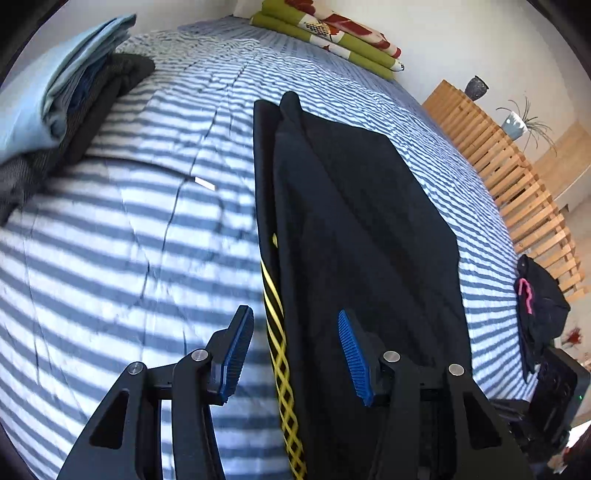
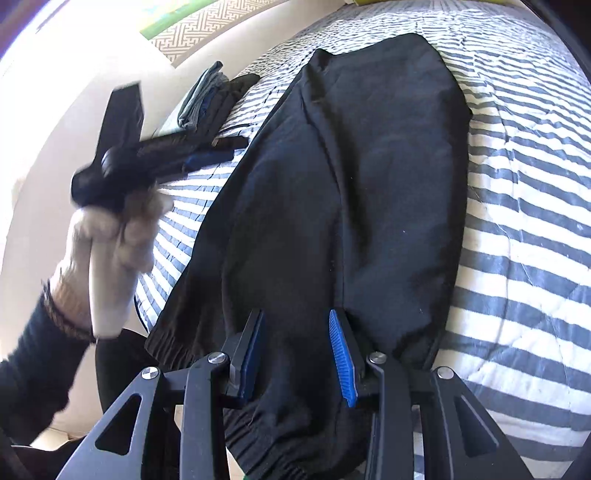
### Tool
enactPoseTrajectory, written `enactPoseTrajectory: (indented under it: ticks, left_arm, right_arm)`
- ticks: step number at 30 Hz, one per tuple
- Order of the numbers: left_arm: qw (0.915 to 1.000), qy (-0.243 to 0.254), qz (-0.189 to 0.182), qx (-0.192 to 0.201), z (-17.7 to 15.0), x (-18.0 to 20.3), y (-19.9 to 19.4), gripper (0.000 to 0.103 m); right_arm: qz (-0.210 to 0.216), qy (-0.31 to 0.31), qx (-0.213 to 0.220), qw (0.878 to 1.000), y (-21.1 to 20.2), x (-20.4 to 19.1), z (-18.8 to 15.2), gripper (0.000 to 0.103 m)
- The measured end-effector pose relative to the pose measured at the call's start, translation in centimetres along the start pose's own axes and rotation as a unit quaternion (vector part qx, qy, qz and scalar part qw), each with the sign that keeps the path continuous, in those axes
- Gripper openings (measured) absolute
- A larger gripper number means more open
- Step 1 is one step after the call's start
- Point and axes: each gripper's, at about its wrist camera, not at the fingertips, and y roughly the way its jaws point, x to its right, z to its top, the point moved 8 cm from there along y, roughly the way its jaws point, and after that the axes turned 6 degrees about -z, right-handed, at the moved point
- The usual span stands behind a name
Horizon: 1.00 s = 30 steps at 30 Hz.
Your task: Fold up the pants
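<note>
- Right gripper [image 2: 295, 354]: its blue pads stood on either side of a bunched fold of the black pants [image 2: 332, 203] near the elastic cuffs [image 2: 166, 341]. The cloth filled the gap and appeared pinched, though the contact itself was not plain.
- Left gripper [image 1: 295, 350]: jaws spread and holding nothing, poised above the side seam with the yellow lattice stripe [image 1: 279, 350]. In the right wrist view it appeared blurred, gripped by a gloved hand [image 2: 118, 236] off to the left of the garment.
- Pants: laid lengthwise on the striped bedspread [image 1: 129, 240], legs stacked one over the other, running away from the near end. Judged light, limp and creasing readily; likely to sag between two holds and drag on the quilted cover. The ribbed cuffs and the doubled side edge offered the firmest purchase.
- Edges: the left seam lay straight; the far end [image 1: 288, 101] formed a raised corner.
- Open room: bare bedspread to the left of the garment and beyond it gave space to carry a fold.
- Obstructions: a stack of folded clothes [image 1: 66, 96] far left, a green floral bundle [image 1: 332, 33] at the head, dark clothing [image 1: 539, 306] at the right edge.
</note>
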Motion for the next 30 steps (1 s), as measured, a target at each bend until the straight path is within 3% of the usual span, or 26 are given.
enactPoseTrajectory:
  ticks: [11,17,24,30]
  left_arm:
    - [0.9961,-0.024,-0.003,-0.085,-13.9,2.4,-5.8,0.051]
    - [0.9957,-0.033,-0.004,-0.086,-15.6,3.4,-6.6,0.044]
    - [0.9957,-0.016,0.004,-0.091,-15.7,4.5,-6.5,0.009]
    - [0.9976,-0.023,-0.015,-0.063,-15.0,5.2,-8.7,0.007]
  right_arm:
    - [-0.006,0.010,0.011,1.000,-0.9,0.6,-0.9,0.033]
    - [-0.023,0.007,0.023,0.999,-1.7,0.7,-1.2,0.033]
    - [-0.010,0.027,0.027,0.999,-2.2,1.9,-2.1,0.033]
    - [-0.018,0.019,0.030,0.999,-2.8,1.8,-2.6,0.033]
